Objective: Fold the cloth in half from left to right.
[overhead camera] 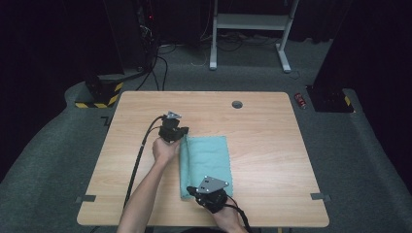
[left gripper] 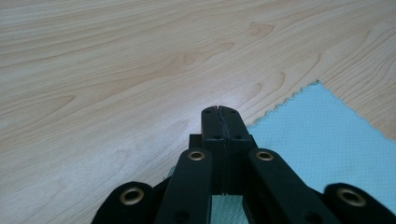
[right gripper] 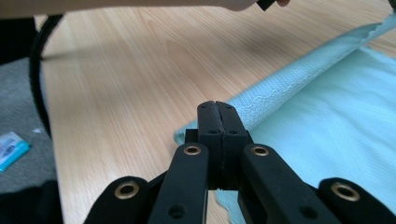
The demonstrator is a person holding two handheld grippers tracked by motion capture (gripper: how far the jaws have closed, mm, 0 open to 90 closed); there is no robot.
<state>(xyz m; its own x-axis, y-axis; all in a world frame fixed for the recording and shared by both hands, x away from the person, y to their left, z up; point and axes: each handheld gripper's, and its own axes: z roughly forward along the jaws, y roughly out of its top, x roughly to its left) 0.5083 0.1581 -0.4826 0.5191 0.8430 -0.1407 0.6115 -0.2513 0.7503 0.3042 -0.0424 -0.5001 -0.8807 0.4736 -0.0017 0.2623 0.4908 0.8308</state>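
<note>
Both my grippers are clenched on the pale teal woven cloth [overhead camera: 206, 162]: left gripper [overhead camera: 180, 136] pinches its far left corner, right gripper [overhead camera: 194, 193] the near left corner, left edge lifted into a fold. Cloth lies mid-table, slightly toward me. Nothing else blocks it on the light wooden tabletop [overhead camera: 262, 141]; a grey cable grommet [overhead camera: 237, 104] sits near the far edge. Around it: grey carpet [overhead camera: 369, 160], white desk frame [overhead camera: 250, 29], yellow-black striped stand base [overhead camera: 99, 94], small red object [overhead camera: 301, 100] on the floor.
</note>
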